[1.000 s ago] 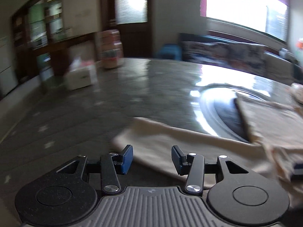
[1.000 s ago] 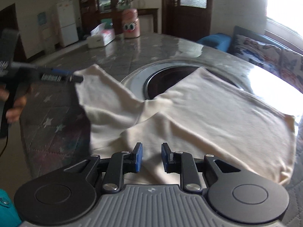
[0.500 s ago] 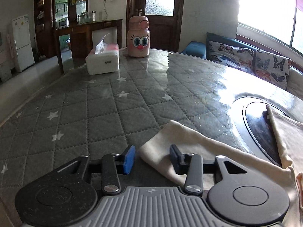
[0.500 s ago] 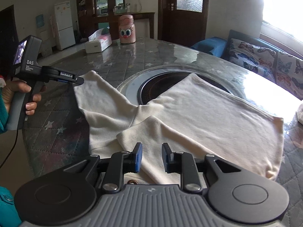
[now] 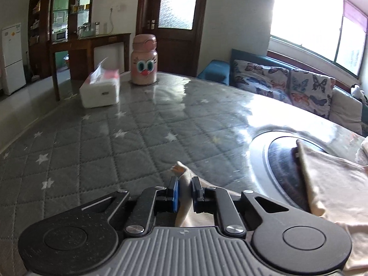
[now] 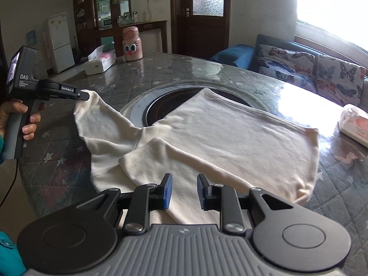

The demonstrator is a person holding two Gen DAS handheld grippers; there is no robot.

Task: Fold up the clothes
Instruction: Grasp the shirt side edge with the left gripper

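A cream long-sleeved shirt (image 6: 230, 138) lies spread on the grey quilted table (image 6: 57, 161), partly over a round recessed hob (image 6: 161, 108). Its left sleeve (image 6: 103, 124) is raised off the table. My left gripper (image 6: 86, 95), held by a hand (image 6: 13, 115), grips the sleeve's end. In the left wrist view my left gripper (image 5: 184, 193) has its jaws closing, with the sleeve end (image 5: 181, 174) pinched between the blue pads. My right gripper (image 6: 184, 191) hovers over the shirt's near folded edge, jaws slightly apart, gripping nothing.
A white tissue box (image 5: 100, 92) and a pink cartoon-eyed bottle (image 5: 144, 64) stand at the table's far side. A tissue pack (image 6: 355, 124) lies at the right edge. A sofa with butterfly cushions (image 6: 310, 69) runs behind the table under the window.
The left jaws have closed onto the sleeve end and lifted it off the table. The right gripper has drawn back a little over the shirt, its gap unchanged.
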